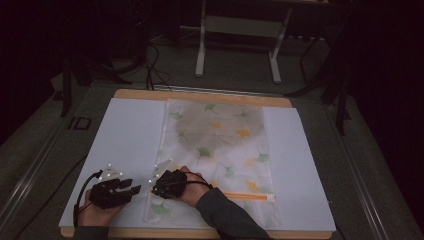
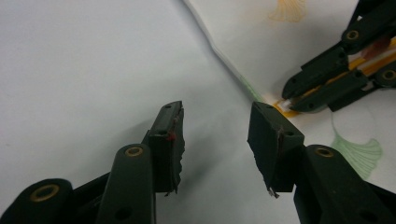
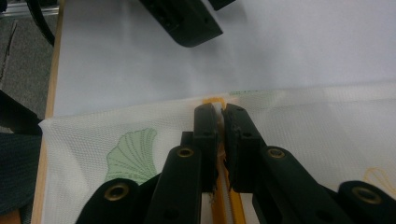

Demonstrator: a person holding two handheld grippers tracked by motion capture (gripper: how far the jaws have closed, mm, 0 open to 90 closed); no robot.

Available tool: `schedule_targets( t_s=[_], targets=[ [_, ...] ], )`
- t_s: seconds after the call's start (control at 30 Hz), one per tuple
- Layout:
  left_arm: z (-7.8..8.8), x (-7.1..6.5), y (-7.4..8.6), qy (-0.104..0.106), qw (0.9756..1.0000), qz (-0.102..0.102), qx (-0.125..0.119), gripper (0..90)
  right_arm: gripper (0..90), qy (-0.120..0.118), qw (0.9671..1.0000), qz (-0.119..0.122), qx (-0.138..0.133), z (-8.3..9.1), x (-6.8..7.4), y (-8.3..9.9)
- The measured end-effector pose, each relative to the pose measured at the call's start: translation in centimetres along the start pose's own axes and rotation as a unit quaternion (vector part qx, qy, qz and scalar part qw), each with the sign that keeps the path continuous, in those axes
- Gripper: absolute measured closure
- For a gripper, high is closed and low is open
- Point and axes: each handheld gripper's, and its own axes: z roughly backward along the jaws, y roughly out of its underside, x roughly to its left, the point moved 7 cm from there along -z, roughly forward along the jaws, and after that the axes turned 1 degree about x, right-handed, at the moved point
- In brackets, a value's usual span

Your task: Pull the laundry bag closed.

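mesh bag point(image 1: 220, 145) zipper point(image 3: 215, 103) pinch clear in right gripper point(image 3: 219, 116) view

The white sheet point(image 1: 125, 130) left of the mesh bag point(image 1: 220, 150) lies bare up to the board's far edge. At the near edge the left gripper point(image 1: 136, 189) and right gripper point(image 1: 156, 189) crowd together, leaving a narrow gap.
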Motion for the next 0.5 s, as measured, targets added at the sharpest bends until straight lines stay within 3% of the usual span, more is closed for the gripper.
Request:
schedule_targets(
  t_s=[0.17,0.5],
  targets=[
    [0.1,-0.6,0.2,0.007,1.0,-0.001,0.002,55.4,83.8,0.001,1.0,0.002,0.001,0.1,0.1,0.1],
    [0.0,-2.4,0.3,0.048,0.9988,0.01,0.003,53.4,83.9,0.008,1.0,0.006,-0.002,0.5,0.2,0.1]
  ],
)
